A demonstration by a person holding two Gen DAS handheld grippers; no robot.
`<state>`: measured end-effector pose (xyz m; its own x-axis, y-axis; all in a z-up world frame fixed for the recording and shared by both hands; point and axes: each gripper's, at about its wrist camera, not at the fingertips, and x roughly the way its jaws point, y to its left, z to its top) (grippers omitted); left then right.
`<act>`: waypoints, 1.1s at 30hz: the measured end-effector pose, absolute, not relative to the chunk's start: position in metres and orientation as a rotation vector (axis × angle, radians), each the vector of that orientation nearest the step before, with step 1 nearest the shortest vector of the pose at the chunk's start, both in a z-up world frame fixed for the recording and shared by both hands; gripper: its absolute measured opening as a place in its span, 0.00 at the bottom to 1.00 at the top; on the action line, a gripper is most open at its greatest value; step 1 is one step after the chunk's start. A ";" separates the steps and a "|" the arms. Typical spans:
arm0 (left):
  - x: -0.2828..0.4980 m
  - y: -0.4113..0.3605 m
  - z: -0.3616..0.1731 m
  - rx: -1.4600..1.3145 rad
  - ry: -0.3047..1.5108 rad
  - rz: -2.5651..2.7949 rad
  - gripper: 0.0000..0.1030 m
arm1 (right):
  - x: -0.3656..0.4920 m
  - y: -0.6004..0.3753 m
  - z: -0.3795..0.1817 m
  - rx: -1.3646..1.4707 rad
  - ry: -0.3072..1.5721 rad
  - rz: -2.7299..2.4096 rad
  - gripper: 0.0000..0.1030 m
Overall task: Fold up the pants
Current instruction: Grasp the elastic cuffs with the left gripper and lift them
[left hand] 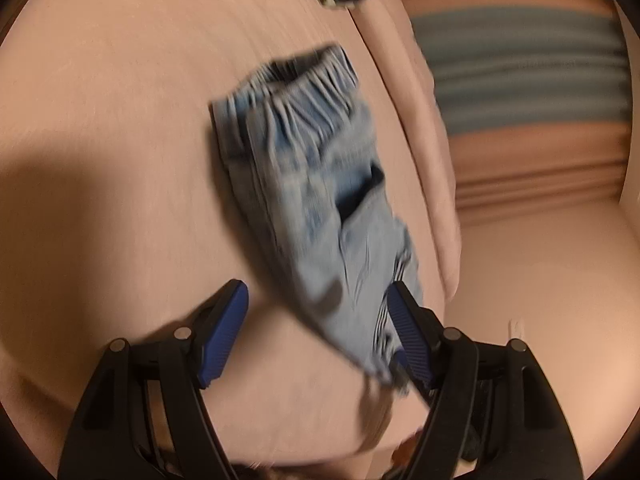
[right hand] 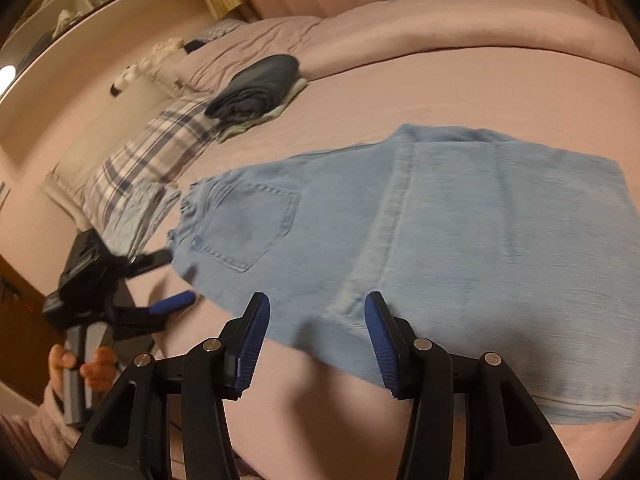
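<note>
While the light-blue pants (right hand: 420, 240) lay flat on the pink bed (right hand: 440, 80), the left gripper (left hand: 320, 332) stood agape at their waistband and the right gripper (right hand: 318, 340), also spread wide, hovered above their near edge, neither gripping cloth.

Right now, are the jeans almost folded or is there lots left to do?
Some is done: the light blue jeans lie on the pink bed with the legs doubled over. The left gripper is open at the waistband, the right gripper open over the near edge; neither grips. Still left: more folds, perhaps stacking by the folded clothes pile.
</note>
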<state>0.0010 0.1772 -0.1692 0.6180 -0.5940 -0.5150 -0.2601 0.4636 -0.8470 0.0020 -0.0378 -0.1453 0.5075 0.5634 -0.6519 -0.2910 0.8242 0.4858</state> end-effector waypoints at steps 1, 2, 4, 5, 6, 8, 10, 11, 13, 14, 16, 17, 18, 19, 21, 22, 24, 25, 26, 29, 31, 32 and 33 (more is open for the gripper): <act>0.004 0.179 -0.170 -1.121 0.912 -0.235 0.70 | 0.002 -0.038 -0.145 0.334 0.904 0.527 0.49; 0.009 0.181 -0.170 -1.136 0.905 -0.217 0.70 | 0.002 -0.036 -0.145 0.329 0.909 0.526 0.49; 0.017 0.182 -0.169 -1.144 0.890 -0.194 0.70 | 0.003 -0.035 -0.144 0.325 0.910 0.517 0.49; 0.023 0.180 -0.167 -1.141 0.884 -0.182 0.70 | 0.003 -0.037 -0.144 0.326 0.908 0.516 0.49; 0.028 0.179 -0.167 -1.139 0.886 -0.167 0.70 | 0.004 -0.037 -0.142 0.331 0.904 0.513 0.49; 0.039 0.176 -0.165 -1.159 0.870 -0.141 0.75 | 0.006 -0.036 -0.140 0.339 0.900 0.508 0.49; 0.045 0.172 -0.162 -1.174 0.865 -0.124 0.75 | 0.012 -0.036 -0.139 0.346 0.903 0.503 0.49; 0.045 0.171 -0.159 -1.168 0.859 -0.116 0.73 | 0.015 -0.035 -0.139 0.347 0.905 0.504 0.49; 0.049 0.158 -0.155 -1.114 0.841 -0.089 0.52 | 0.023 -0.032 -0.137 0.342 0.901 0.506 0.49; 0.048 0.155 -0.154 -1.046 0.857 -0.070 0.31 | 0.031 -0.029 -0.136 0.332 0.902 0.511 0.49; 0.041 0.154 -0.153 -0.978 0.868 -0.048 0.23 | 0.045 -0.025 -0.137 0.316 0.913 0.510 0.49; 0.038 0.155 -0.151 -0.976 0.859 -0.055 0.21 | 0.057 -0.020 -0.139 0.299 0.930 0.508 0.49; 0.037 0.155 -0.148 -0.960 0.853 -0.061 0.21 | 0.065 -0.016 -0.140 0.292 0.936 0.508 0.45; 0.037 0.153 -0.146 -0.931 0.848 -0.064 0.20 | 0.073 -0.013 -0.141 0.284 0.947 0.511 0.33; 0.037 0.145 -0.135 -0.851 0.821 -0.072 0.20 | 0.100 -0.002 -0.150 0.276 1.000 0.495 0.21; 0.036 0.140 -0.127 -0.808 0.803 -0.079 0.20 | 0.110 0.003 -0.158 0.267 1.042 0.478 0.16; 0.035 0.129 -0.111 -0.712 0.760 -0.094 0.20 | 0.122 0.011 -0.174 0.240 1.086 0.442 0.01; 0.033 0.123 -0.103 -0.664 0.739 -0.104 0.20 | 0.124 0.011 -0.175 0.237 1.083 0.435 0.00; 0.037 0.113 -0.094 -0.606 0.718 -0.113 0.20 | 0.125 0.010 -0.175 0.251 1.094 0.437 0.00; 0.034 0.084 -0.073 -0.472 0.668 -0.161 0.20 | 0.126 -0.003 -0.175 0.334 1.110 0.476 0.00; 0.035 0.063 -0.062 -0.394 0.638 -0.195 0.20 | 0.122 -0.018 -0.178 0.449 1.114 0.502 0.00; 0.032 0.052 -0.057 -0.349 0.629 -0.217 0.20 | 0.114 -0.034 -0.179 0.547 1.100 0.508 0.00; 0.031 0.043 -0.055 -0.317 0.626 -0.236 0.20 | 0.109 -0.045 -0.180 0.611 1.083 0.512 0.00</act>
<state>0.0309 0.0426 -0.0545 0.7862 -0.3097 -0.5348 0.1198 0.9253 -0.3597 0.1087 -0.0449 -0.1799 0.3847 0.6552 -0.6502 -0.0872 0.7271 0.6810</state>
